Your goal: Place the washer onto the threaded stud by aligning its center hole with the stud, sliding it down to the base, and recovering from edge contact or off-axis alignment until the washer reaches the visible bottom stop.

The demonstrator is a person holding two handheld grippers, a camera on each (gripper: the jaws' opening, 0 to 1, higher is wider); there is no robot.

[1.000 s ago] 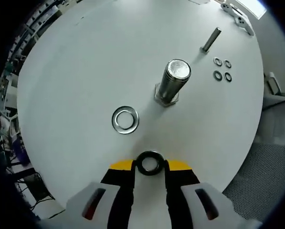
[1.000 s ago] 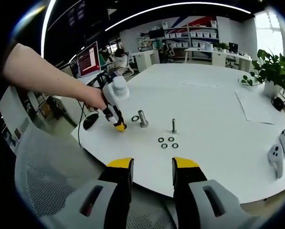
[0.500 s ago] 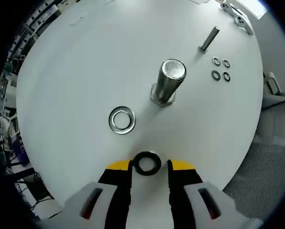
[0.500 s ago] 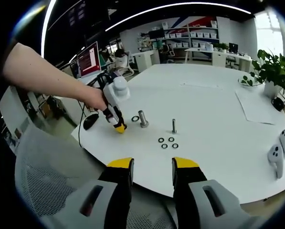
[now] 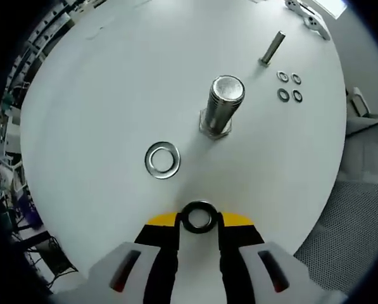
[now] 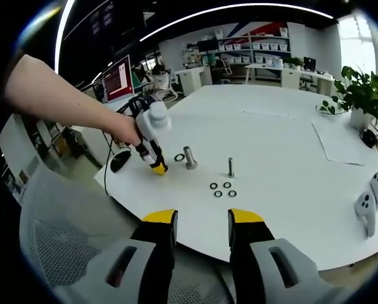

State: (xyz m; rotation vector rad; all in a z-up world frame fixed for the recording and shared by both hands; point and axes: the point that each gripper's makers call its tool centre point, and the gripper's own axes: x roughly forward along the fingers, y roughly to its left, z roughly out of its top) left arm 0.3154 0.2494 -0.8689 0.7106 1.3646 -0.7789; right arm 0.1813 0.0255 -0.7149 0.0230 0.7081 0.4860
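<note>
In the left gripper view, the left gripper has its yellow-tipped fingers closed on a dark washer, touching it on both sides. Half a second ago they stood slightly apart from the ring; now they pinch it, so the grasp looks made and the lift toward the stud is probably next. Ahead of the fingertips stands the large threaded stud on its hex base, well apart from the grip. A bright steel washer lies ahead and to the left, between the fingers and the stud. Farther off lie a thin bolt and four small washers on the white table. No readable writing here.

In the right gripper view, the right gripper hangs off the table edge, its fingers moderately apart and empty, unmoved. Far ahead, a hand works the other tool beside the stud. A red monitor screen shows text too small to read.
</note>
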